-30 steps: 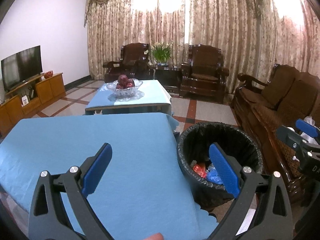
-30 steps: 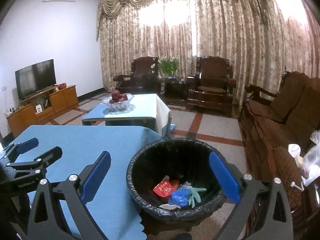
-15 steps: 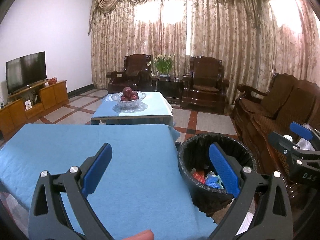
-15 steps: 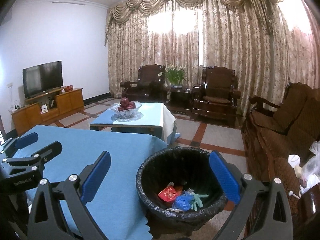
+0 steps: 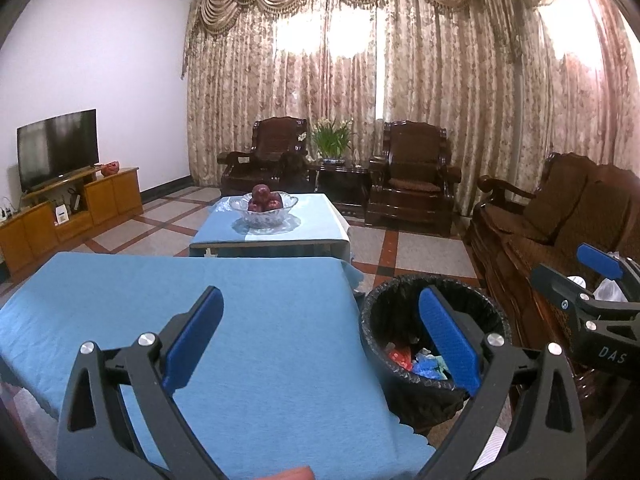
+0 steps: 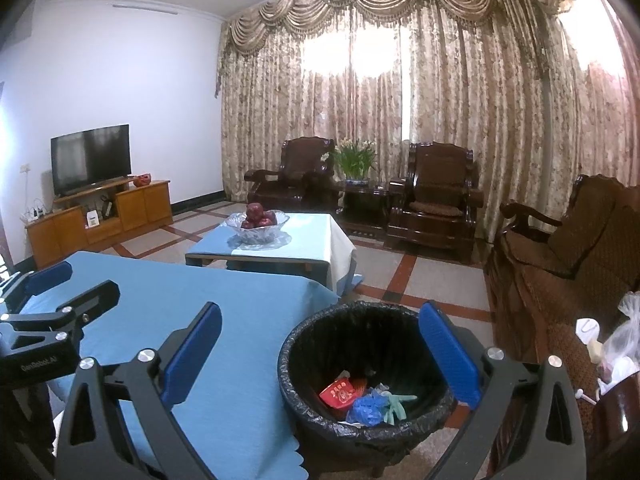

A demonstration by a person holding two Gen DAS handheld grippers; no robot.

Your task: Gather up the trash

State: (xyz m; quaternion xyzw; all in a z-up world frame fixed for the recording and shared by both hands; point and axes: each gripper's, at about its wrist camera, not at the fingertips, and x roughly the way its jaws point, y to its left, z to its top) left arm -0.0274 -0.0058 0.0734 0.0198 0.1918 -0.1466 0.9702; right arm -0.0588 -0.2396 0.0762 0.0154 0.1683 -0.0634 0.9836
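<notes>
trash (image 6: 362, 396) lies at the bottom of the black-lined bin (image 6: 320, 344), and we carry none of it: our left gripper (image 5: 320, 336) hangs over the blue tablecloth (image 5: 256, 320) with its blue pads spread wide and nothing between them, and our right gripper (image 6: 320, 344) is just as wide apart and just as empty, held above the bin's mouth

from the right wrist view we see into the bin: a red packet (image 6: 338, 394), a crumpled blue wrapper (image 6: 366, 404) and a pale green glove-like scrap (image 6: 396, 402), all touching one another in a small heap. the bin stands on the floor just beside the near table's right corner, where the cloth's scalloped edge hangs down

from the left wrist view the same bin (image 5: 376, 320) sits to the right of the table, partly behind the gripper's right finger, and our right gripper (image 5: 592, 280) shows at the far right edge. from the right wrist view our left gripper (image 6: 60, 292) shows at the far left, over the cloth

farther out, a second low table (image 6: 320, 240) carries a glass bowl of red fruit (image 6: 258, 220). beyond it are two dark wooden armchairs (image 6: 436, 196) with a potted plant (image 6: 356, 160) between them, patterned curtains (image 6: 440, 100) behind, a television (image 6: 91, 158) on a wooden cabinet to the left, and a brown sofa (image 6: 560, 248) along the right with a plastic bag (image 6: 624, 336) near its close end
</notes>
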